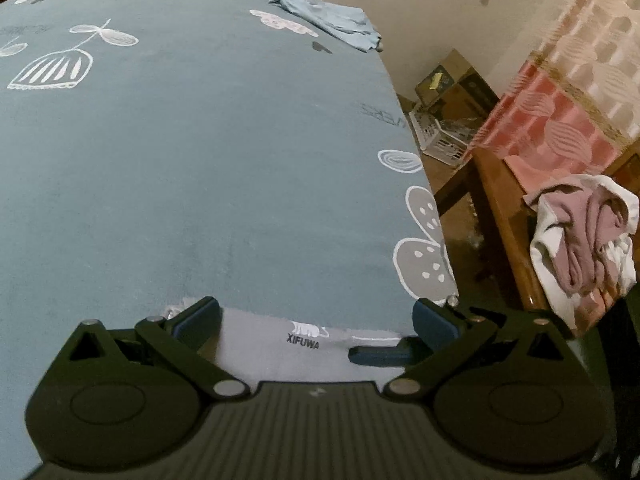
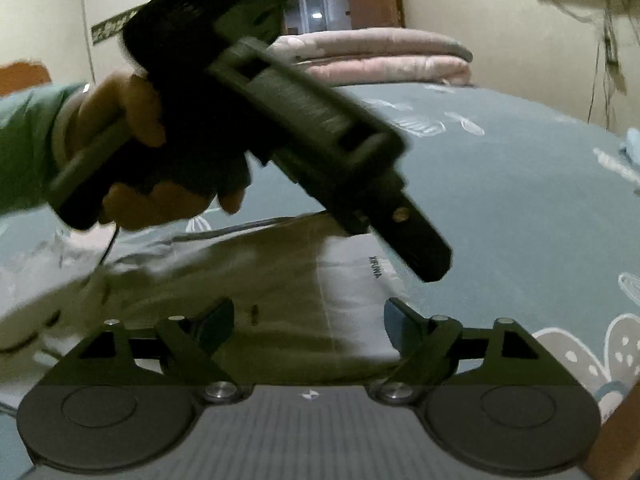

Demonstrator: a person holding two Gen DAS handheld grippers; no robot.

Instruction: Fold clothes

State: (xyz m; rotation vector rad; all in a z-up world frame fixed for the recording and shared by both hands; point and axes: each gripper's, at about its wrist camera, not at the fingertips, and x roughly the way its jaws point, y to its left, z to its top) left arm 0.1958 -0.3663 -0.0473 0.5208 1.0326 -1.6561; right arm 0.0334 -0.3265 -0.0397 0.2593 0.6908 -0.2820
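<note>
A pale grey garment (image 1: 280, 354) with an "XIFUWA" label lies flat on the blue-grey flowered bed sheet (image 1: 200, 160). My left gripper (image 1: 316, 320) hangs open over the garment's far edge, its pads wide apart and holding nothing. In the right wrist view the same garment (image 2: 288, 276) spreads out under my right gripper (image 2: 308, 320), which is open with only cloth lying below its fingers. A hand in a green sleeve (image 2: 24, 140) holds the left gripper (image 2: 428, 256), which slants down over the label corner.
A folded light-blue garment (image 1: 324, 16) lies at the far edge of the bed. A heap of pink and white clothes (image 1: 580, 240) rests on wooden furniture to the right. A white basket (image 1: 440, 136) and boxes stand on the floor. A folded pink quilt (image 2: 372, 56) lies at the bed's head.
</note>
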